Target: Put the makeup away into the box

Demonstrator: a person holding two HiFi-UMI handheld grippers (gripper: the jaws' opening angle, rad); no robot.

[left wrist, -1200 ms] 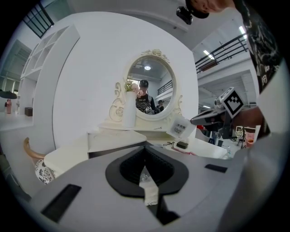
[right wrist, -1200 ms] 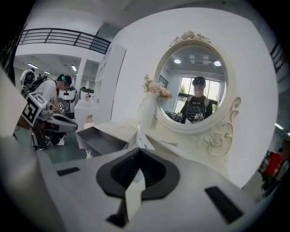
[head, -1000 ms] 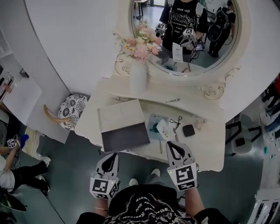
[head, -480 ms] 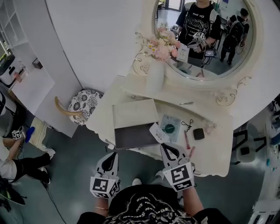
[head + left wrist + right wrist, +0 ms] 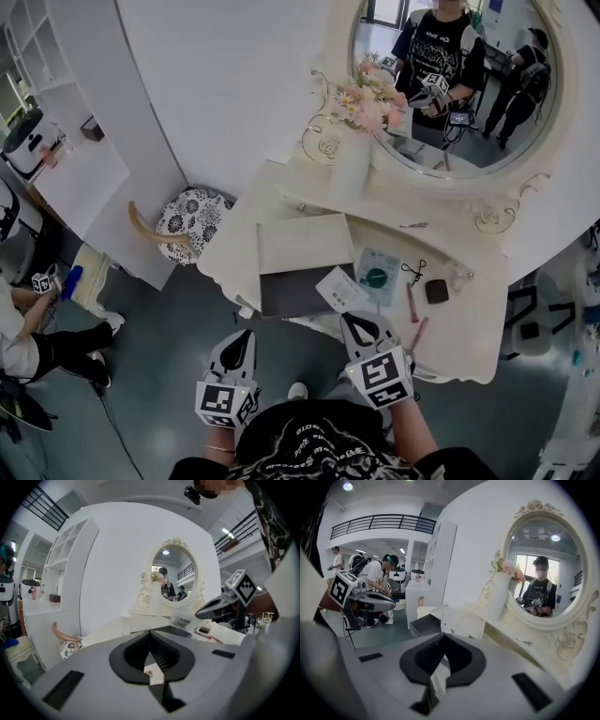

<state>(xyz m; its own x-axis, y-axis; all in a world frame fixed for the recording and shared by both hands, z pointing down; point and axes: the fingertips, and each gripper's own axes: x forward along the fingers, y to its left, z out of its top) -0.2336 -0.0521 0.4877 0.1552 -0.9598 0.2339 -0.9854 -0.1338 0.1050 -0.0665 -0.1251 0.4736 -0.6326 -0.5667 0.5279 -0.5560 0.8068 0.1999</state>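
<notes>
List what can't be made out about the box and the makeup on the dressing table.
- Box interior: head view, too dark to tell whether anything lies inside.
- White packet print: head view, too small to read.
- Table edge under the right gripper: head view, hidden by that gripper.
- Pale item beside the black compact: head view, too small to identify.

the box [image 5: 292, 292] lay open, pale lid tipped back at twelve o'clock, dark tray flat. at its three o'clock lay a white packet [image 5: 342, 289], teal packet [image 5: 377, 277], pink pencil [image 5: 411, 303] and black compact [image 5: 436, 291].
</notes>
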